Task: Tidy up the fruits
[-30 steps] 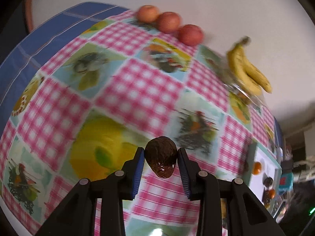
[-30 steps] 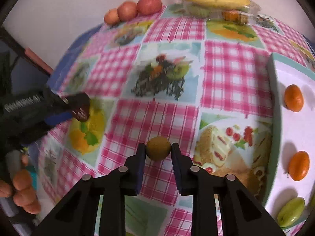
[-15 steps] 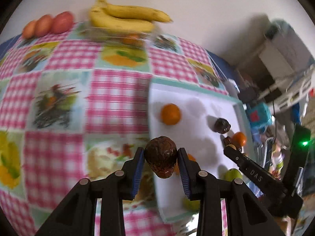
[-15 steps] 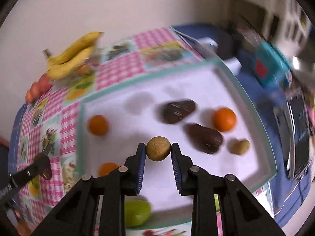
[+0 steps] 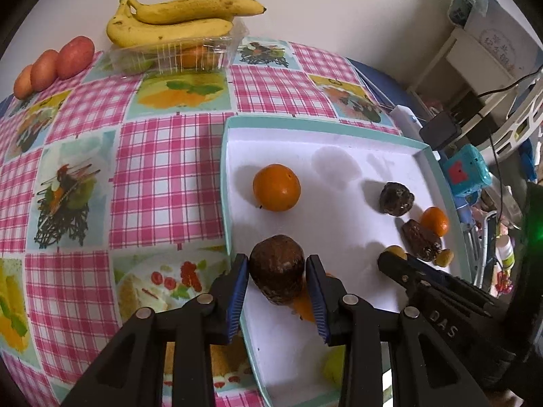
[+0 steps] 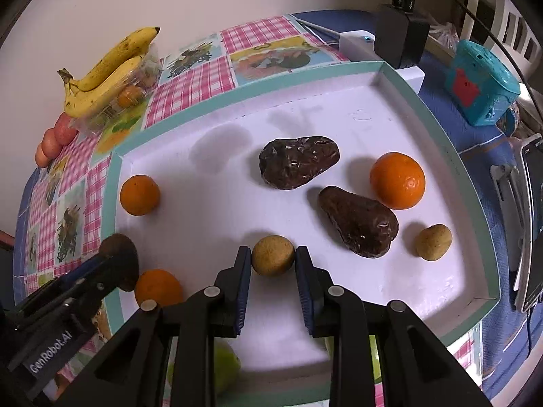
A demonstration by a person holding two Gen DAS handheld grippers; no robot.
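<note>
My left gripper [image 5: 276,281] is shut on a dark brown avocado [image 5: 276,273] and holds it over the near left edge of the white tray [image 5: 339,142]. My right gripper [image 6: 273,259] is shut on a small tan round fruit [image 6: 272,255] above the tray [image 6: 305,78]. In the tray lie two dark avocados [image 6: 298,166], [image 6: 358,225], several oranges [image 6: 397,180], [image 6: 139,195], a second tan fruit [image 6: 433,241] and green fruits [image 6: 224,366] at the near edge. The left gripper also shows in the right wrist view [image 6: 115,264], the right one in the left wrist view [image 5: 395,261].
Bananas [image 5: 176,22] lie on a clear plastic box [image 5: 176,56] at the table's back by the wall. Red-orange fruits [image 5: 54,62] sit to their left. A teal box [image 6: 480,88], a charger [image 6: 400,39] and cables crowd the tray's right side.
Both grippers have swung from the checked tablecloth to over the tray, each still holding its fruit. In the last half second they moved closer in over the tray.
</note>
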